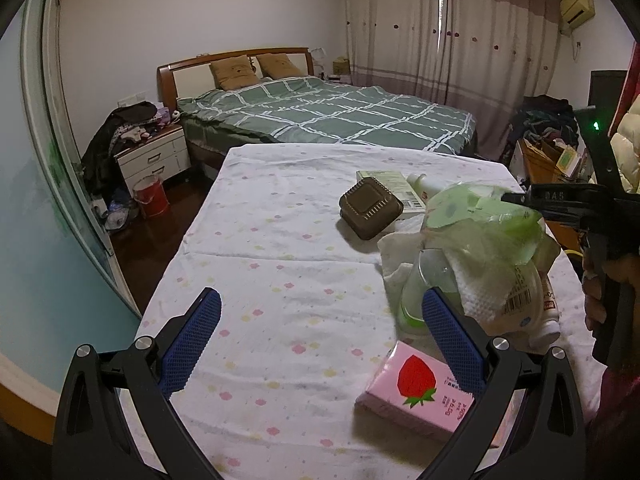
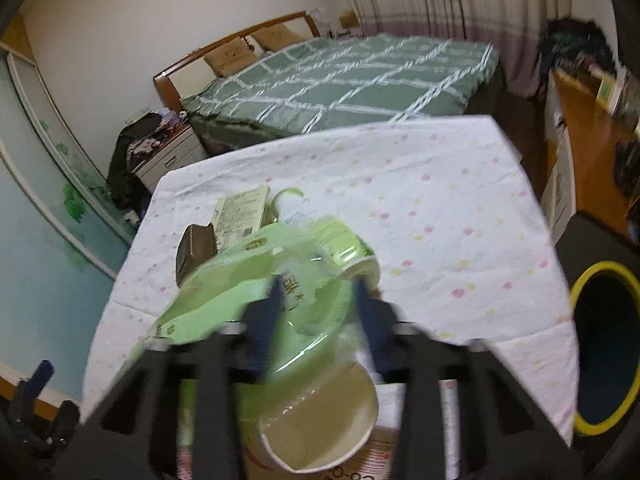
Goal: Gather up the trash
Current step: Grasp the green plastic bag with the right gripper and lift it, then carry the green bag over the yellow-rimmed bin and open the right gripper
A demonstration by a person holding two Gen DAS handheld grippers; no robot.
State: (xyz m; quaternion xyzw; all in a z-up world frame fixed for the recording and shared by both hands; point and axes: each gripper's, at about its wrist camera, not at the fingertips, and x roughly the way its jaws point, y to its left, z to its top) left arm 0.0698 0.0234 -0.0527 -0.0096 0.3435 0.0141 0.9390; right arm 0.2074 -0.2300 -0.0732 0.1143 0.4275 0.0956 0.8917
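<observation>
Two grippers work over a worktop (image 1: 280,240) under a white cloth with small coloured dots, with a green checked bed (image 1: 332,114) far behind it. Off the worktop's right edge stands a dark bin (image 2: 606,360) with a yellow rim. Right gripper (image 2: 318,292) is clamped on a crumpled green plastic wrapper (image 2: 240,292), lifted above a paper cup (image 2: 320,424) and other trash on the right side. Left gripper (image 1: 320,320) has its blue pads wide apart, holding nothing, with a pink strawberry tissue pack (image 1: 416,392) just beside its right finger
</observation>
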